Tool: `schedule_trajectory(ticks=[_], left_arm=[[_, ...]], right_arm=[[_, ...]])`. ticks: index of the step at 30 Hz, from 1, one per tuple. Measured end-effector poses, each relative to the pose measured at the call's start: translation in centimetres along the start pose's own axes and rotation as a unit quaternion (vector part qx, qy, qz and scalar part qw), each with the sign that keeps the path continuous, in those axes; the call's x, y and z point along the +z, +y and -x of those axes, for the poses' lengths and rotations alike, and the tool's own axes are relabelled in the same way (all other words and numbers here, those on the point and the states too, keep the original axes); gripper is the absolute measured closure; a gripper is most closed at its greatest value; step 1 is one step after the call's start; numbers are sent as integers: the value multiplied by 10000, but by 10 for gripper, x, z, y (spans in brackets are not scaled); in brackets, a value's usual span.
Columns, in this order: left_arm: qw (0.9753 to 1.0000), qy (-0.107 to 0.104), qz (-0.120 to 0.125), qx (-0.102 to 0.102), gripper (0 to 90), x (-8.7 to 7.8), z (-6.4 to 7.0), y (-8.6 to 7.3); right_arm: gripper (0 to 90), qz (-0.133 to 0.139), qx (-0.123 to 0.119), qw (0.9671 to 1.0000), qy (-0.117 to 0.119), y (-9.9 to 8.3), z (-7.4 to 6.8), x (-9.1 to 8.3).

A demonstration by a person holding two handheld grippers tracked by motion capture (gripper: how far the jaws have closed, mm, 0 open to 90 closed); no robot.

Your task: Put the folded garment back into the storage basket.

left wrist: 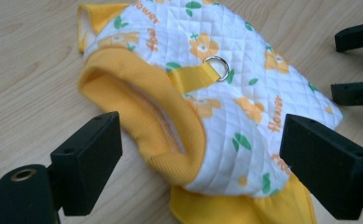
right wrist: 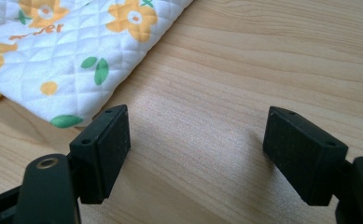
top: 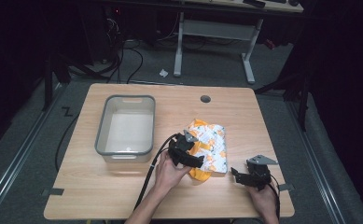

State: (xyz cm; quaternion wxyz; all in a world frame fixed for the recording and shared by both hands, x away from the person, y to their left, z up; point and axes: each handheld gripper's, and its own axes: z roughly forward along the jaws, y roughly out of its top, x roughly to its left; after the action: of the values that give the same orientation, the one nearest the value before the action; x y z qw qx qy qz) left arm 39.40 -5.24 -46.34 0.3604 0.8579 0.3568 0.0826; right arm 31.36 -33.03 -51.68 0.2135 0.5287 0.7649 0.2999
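With both tongs spread wide — our left tongs (left wrist: 200,163) straddling the quilted vest (left wrist: 216,93) lying flat on the bench (top: 123,196), our right tongs (right wrist: 195,154) beside it — we risk pinching just the yellow collar (left wrist: 137,112), so it unfolds.

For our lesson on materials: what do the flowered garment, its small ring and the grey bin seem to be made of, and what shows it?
Flowered garment: quilted fabric, likely cotton, matt; diamond stitching shows, with ribbed yellow knit trim.
Small ring: probably metal; it glints silver.
Grey bin: likely plastic; smooth, cloudy, see-through walls and a moulded rim.
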Motion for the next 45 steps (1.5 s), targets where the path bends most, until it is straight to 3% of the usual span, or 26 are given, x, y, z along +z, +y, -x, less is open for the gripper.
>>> schedule_trajectory(ticks=[5,9,12,19,31,36,42,45], left_arm=[[9997,-25,-210,-93,107,12,-2,13],[9988,133,-467,-39,81,24,-4,21],[9979,240,-586,-145,76,35,-8,25],[9950,225,-876,-418,67,57,-19,22],[9924,251,-1060,-569,88,71,-21,18],[9949,171,-971,-235,265,68,-15,18],[9954,-139,-922,-241,561,66,-11,19],[9956,-226,-886,-201,653,64,-10,19]], right_arm=[[233,2,2,10000,-2,0,0,0],[233,1,2,10000,-2,0,0,0],[233,1,-1,10000,1,0,0,0],[233,1,-2,10000,2,0,0,0],[233,-5,-2,10000,3,0,0,0],[233,2,-2,10000,0,0,0,0],[233,1,-1,10000,1,0,0,0],[233,3,3,10000,-1,0,0,0]])
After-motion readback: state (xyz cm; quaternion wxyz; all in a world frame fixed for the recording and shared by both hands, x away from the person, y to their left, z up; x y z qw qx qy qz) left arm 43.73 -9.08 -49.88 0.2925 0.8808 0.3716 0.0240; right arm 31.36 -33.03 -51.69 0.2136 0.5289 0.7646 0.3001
